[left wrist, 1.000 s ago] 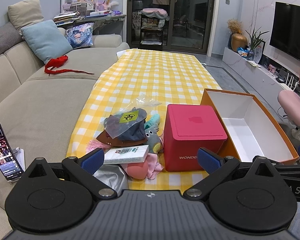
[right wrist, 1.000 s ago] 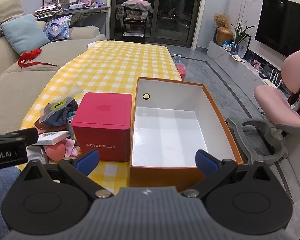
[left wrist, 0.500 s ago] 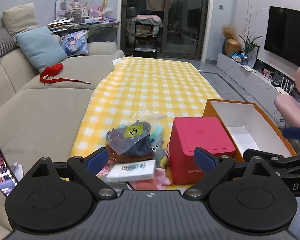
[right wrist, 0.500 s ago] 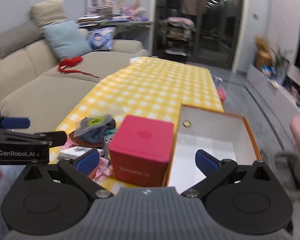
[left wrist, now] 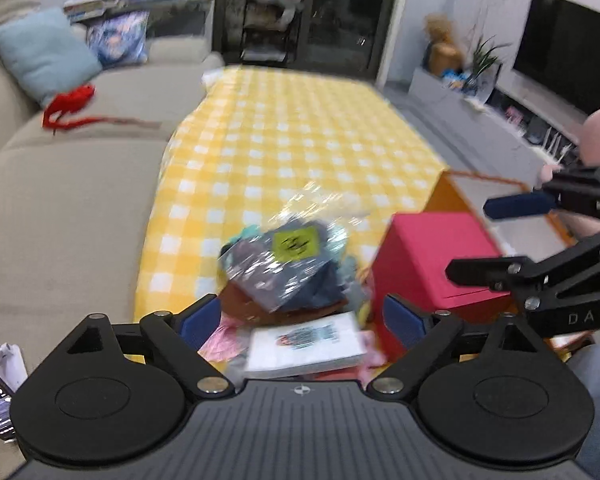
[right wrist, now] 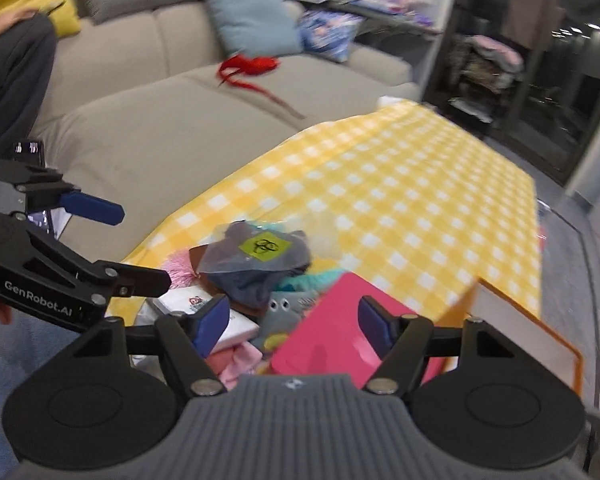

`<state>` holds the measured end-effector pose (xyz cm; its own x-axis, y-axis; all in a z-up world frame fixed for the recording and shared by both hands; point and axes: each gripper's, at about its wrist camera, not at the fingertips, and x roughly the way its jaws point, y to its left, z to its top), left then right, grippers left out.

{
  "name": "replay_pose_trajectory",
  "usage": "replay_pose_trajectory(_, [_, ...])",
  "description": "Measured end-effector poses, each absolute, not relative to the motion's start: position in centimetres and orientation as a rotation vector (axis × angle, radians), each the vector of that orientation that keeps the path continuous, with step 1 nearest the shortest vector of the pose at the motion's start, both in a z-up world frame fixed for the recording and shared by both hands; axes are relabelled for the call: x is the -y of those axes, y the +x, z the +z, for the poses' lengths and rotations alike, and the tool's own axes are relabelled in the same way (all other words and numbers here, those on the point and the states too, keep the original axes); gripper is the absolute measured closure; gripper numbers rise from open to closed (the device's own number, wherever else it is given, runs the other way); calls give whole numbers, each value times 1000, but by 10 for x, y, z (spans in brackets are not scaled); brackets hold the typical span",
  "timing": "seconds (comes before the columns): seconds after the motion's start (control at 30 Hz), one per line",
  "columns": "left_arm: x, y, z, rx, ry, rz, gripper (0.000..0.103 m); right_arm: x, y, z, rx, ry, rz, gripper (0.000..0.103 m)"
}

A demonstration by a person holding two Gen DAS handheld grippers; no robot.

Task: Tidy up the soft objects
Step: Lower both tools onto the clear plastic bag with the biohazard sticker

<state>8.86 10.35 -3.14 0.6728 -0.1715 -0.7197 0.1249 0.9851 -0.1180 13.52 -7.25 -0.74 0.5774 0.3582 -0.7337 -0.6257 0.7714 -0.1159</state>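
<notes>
**Q:** Left wrist view first: what lies in front of the left gripper (left wrist: 302, 318)?

**A:** A heap of soft things lies at the near end of the yellow checked tablecloth (left wrist: 300, 128). On top is a clear plastic bag (left wrist: 288, 264) with dark cloth inside and a yellow sticker. Under it lie a white booklet (left wrist: 306, 346) and pink cloth (left wrist: 216, 344). The jaws stand wide apart, above the heap, and nothing is between them.

**Q:** And what is beside the heap?

**A:** A red box (left wrist: 436, 260) stands just to the right of it, and an orange cardboard box (left wrist: 446, 196), open on top, is behind that. A beige sofa (left wrist: 60, 208) runs along the left side.

**Q:** What about the right gripper (right wrist: 294, 318)?

**A:** Its jaws have just been closing, but they are still apart and hold nothing. Between them, lower down, I see a grey plush toy (right wrist: 284, 312) with round eyes and the corner of the red box. The picture is blurred.

**Q:** Do the two grippers touch?

**A:** No, they are near but apart.
</notes>
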Motion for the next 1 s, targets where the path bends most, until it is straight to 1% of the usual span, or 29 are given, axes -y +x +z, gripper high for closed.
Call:
replay_pose_trajectory(0.03, [-107,95,-36,-841,-51,-179,4,66,143,-11,-768,-403,594,33])
replay_pose_trajectory(0.07, [-110,104,-42,-875,-43,-187,15,59,152,-16,-780,-420,603,33])
replay_pose_trajectory(0.1, [-112,111,-47,-914,-43,-185,23,53,161,-19,-792,-431,611,32])
replay_pose_trajectory(0.13, [-114,119,-51,-947,-44,-191,25,46,171,-22,-803,-441,615,28])
replay_pose_trajectory(0.23, [-119,138,-64,-990,-41,-211,25,29,197,-29,-835,-442,628,23])
replay_pose_trajectory(0.3, [-120,149,-72,-1013,-25,-210,28,16,218,-37,-873,-437,632,16])
replay_pose_trajectory(0.53, [-122,167,-87,-1042,-32,-228,31,-14,269,-71,-1000,-435,595,16])
replay_pose_trajectory(0.6, [-122,171,-89,-1051,-29,-233,33,-16,277,-79,-1038,-415,598,17])
replay_pose_trajectory(0.67, [-121,176,-91,-1052,-24,-236,35,-20,279,-85,-1068,-403,615,24])
replay_pose_trajectory(0.73, [-120,177,-92,-1055,-25,-243,39,-23,277,-89,-1086,-404,633,40])
replay_pose_trajectory(0.77, [-120,178,-92,-1055,-25,-246,40,-25,276,-91,-1095,-406,638,46])
replay_pose_trajectory(0.83, [-119,180,-93,-1056,-29,-251,43,-28,274,-95,-1113,-406,656,74])
replay_pose_trajectory(0.87, [-119,180,-94,-1055,-32,-250,43,-29,273,-97,-1117,-405,653,80])
replay_pose_trajectory(0.9, [-119,180,-93,-1053,-34,-250,43,-27,271,-95,-1113,-405,649,88])
replay_pose_trajectory(0.93, [-119,180,-93,-1054,-36,-249,43,-26,269,-92,-1101,-402,651,99])
replay_pose_trajectory(0.97, [-119,180,-93,-1053,-38,-248,43,-24,267,-90,-1097,-396,656,102])
replay_pose_trajectory(1.0, [-119,180,-92,-1052,-38,-249,43,-22,265,-86,-1096,-384,663,102])
